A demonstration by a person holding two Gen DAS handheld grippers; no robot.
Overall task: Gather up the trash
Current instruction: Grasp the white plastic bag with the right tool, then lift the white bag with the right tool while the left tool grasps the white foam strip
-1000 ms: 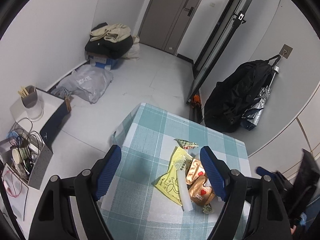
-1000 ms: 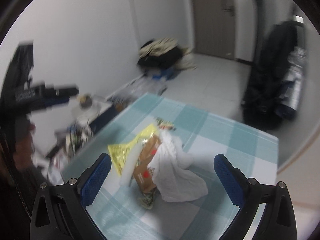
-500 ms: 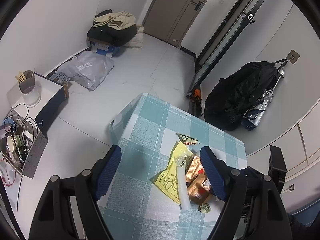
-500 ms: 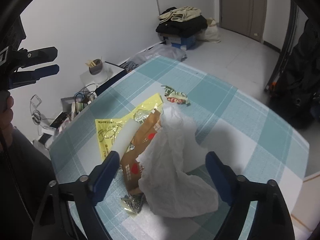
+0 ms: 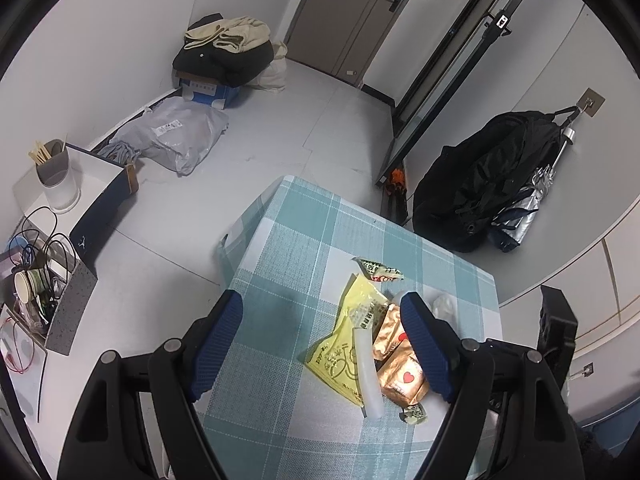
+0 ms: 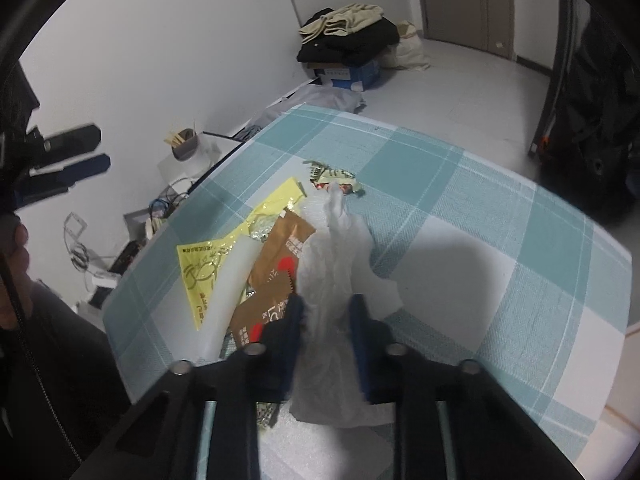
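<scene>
The right gripper [image 6: 326,312] has just been closing, and its blue fingers [image 6: 294,316] now pinch the crumpled white plastic bag [image 6: 340,264] near its lower end, apparently the first pick in clearing the litter from the teal-and-white checked surface [image 6: 480,220]. A second ago those fingers stood wide apart above the heap; half a second ago they straddled the bag without touching it. The bag lies on the surface, still draped over its neighbours and not yet lifted.

Just beside it sit the brown foil snack packets with a red heart [image 6: 276,268], a pale translucent plastic strip [image 6: 228,292] and a flat yellow printed wrapper [image 6: 208,264], overlapping in one pile. Slightly apart at the far side lies a small green-and-white torn sachet [image 6: 332,176].

The left gripper [image 5: 322,344] hovers above the same pile with its fingers spread and nothing between them, probably waiting its turn; its view has barely shifted over the second.

Beyond the surface, a grey plastic mailing bag [image 5: 180,136] lies on the floor, and a heap of black and beige clothes [image 5: 228,48] tops a blue box by the wall.
</scene>
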